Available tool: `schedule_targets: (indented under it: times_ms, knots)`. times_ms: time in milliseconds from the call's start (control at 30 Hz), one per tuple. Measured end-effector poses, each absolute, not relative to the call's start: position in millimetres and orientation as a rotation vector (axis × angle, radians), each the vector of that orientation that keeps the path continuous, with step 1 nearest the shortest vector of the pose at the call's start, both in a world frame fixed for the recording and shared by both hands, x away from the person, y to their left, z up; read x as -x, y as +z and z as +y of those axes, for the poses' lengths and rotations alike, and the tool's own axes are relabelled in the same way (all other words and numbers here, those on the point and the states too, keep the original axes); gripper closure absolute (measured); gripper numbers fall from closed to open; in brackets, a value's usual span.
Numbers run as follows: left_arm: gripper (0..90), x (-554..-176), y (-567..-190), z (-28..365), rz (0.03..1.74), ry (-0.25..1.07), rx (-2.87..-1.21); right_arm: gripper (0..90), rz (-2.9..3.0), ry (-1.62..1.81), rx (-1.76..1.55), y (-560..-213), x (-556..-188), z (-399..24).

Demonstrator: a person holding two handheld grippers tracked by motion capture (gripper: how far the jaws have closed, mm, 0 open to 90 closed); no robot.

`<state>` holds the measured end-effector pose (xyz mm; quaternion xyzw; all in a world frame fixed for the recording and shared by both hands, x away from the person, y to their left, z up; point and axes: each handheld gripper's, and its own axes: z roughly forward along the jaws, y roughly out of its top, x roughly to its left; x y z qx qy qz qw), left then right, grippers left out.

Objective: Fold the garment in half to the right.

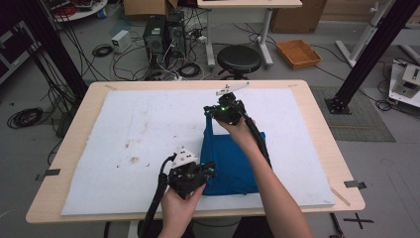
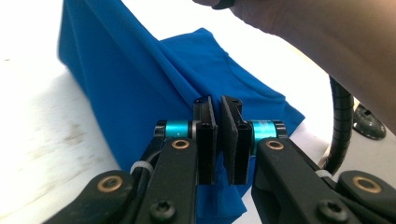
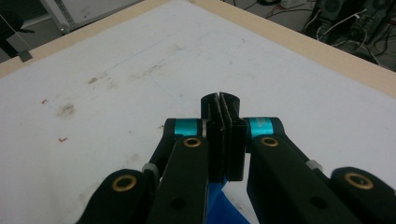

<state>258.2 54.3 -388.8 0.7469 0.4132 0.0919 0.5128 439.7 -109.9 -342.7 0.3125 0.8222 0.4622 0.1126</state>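
Table (image 1: 317, 129), white mat (image 1: 148, 129) ran wide and bare left of both tongs; narrower strip right of them.
Blue cloth (image 1: 233, 163) lay between tongs, near mat's front edge, far corner lifted.
Right tongs (image 1: 214, 112) pressed together on that corner, above mat.
Left tongs (image 1: 207, 171) pinched cloth's near left edge, fold raised off mat.
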Motion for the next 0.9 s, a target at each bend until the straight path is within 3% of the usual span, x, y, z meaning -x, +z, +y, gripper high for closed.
schedule_targets:
  times_ms: [400, 900]
  knots:
    - [84.6, -268, -393, 16, 0.954, 0.141, -1.764, 89.5, 2.405, 1.298, -0.925, -343, -441, -148]
    - [84.8, -280, -408, -42, 0.907, 0.14, -1.81, 89.6, 2.344, 1.231, -1.01, -354, -440, -200]
